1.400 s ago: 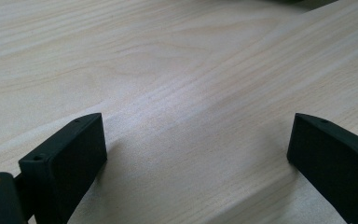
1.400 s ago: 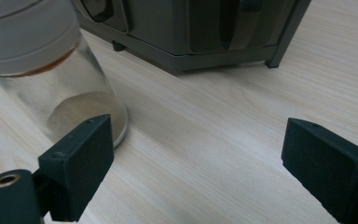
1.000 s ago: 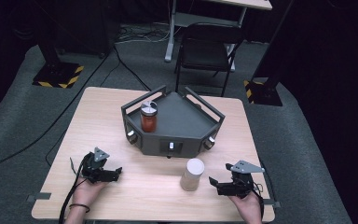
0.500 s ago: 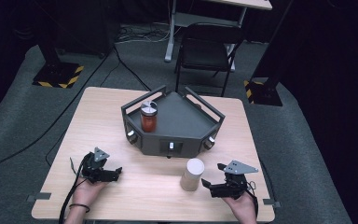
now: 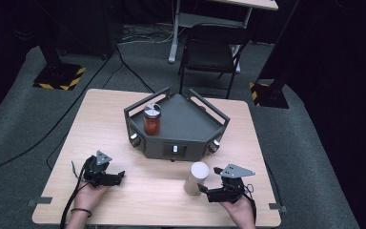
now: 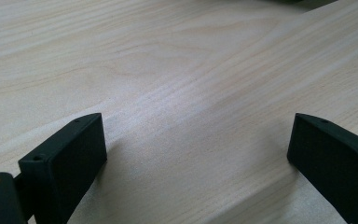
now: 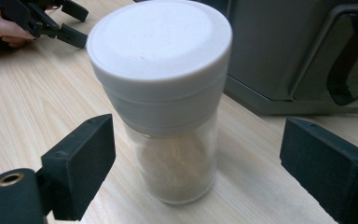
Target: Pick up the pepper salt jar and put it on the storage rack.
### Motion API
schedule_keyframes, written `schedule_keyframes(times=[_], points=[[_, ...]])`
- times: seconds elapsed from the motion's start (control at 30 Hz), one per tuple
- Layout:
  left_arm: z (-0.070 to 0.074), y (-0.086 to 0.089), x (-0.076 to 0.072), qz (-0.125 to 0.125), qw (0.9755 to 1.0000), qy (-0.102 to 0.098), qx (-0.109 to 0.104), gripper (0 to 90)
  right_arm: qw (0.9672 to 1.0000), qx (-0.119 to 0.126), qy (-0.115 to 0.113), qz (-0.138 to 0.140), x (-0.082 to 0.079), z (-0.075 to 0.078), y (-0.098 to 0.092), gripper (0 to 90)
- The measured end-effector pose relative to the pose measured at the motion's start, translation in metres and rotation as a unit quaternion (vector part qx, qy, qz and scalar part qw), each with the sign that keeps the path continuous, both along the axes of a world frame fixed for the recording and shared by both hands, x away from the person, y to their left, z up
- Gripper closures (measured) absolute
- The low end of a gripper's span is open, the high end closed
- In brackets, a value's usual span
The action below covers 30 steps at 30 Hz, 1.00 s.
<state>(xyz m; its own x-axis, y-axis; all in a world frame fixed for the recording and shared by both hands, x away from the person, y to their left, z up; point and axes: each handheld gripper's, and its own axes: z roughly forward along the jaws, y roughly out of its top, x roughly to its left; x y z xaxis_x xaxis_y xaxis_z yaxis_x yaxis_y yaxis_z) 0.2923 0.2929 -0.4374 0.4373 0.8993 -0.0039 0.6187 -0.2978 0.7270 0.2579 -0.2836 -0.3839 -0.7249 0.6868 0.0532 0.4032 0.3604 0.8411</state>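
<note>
The white-capped jar (image 7: 161,100) stands upright on the bench (image 5: 138,191), in the lower middle of the high view, just in front of the dark tray (image 5: 190,124) that holds a second jar with red contents (image 5: 152,119) at its upper left. The right gripper (image 5: 208,190) has come up beside it, and in the right gripper view its fingers (image 7: 81,161) stand on either side of the glass body with clear gaps, having just narrowed a little without touching. The step in hand looks like grasping this jar. To do it well, slide forward until the glass sits fully between the pads, keep them below the cap on the straight wall, hold level, then close evenly so the jar does not tip. The left gripper (image 5: 116,177) rests at lower left of the high view, fingers (image 6: 67,158) apart over bare wood.
</note>
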Motion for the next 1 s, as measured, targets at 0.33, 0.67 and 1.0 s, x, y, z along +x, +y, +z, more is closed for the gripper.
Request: schedule_keyframes(times=[0.33,0.67,1.0], points=[[0.000,0.000,0.000,0.000,1.0000,0.000,0.000,3.6,0.9995,0.030,0.003,0.011,0.006,-0.006,0.004,13.1],[0.000,0.000,0.000,0.000,1.0000,0.000,0.000,3.6,0.9995,0.027,-0.013,0.009,0.006,-0.008,0.017,18.8],[0.000,0.000,0.000,0.000,1.0000,0.000,0.000,3.6,0.9994,0.021,-0.028,0.003,0.003,-0.011,0.027,32.6]])
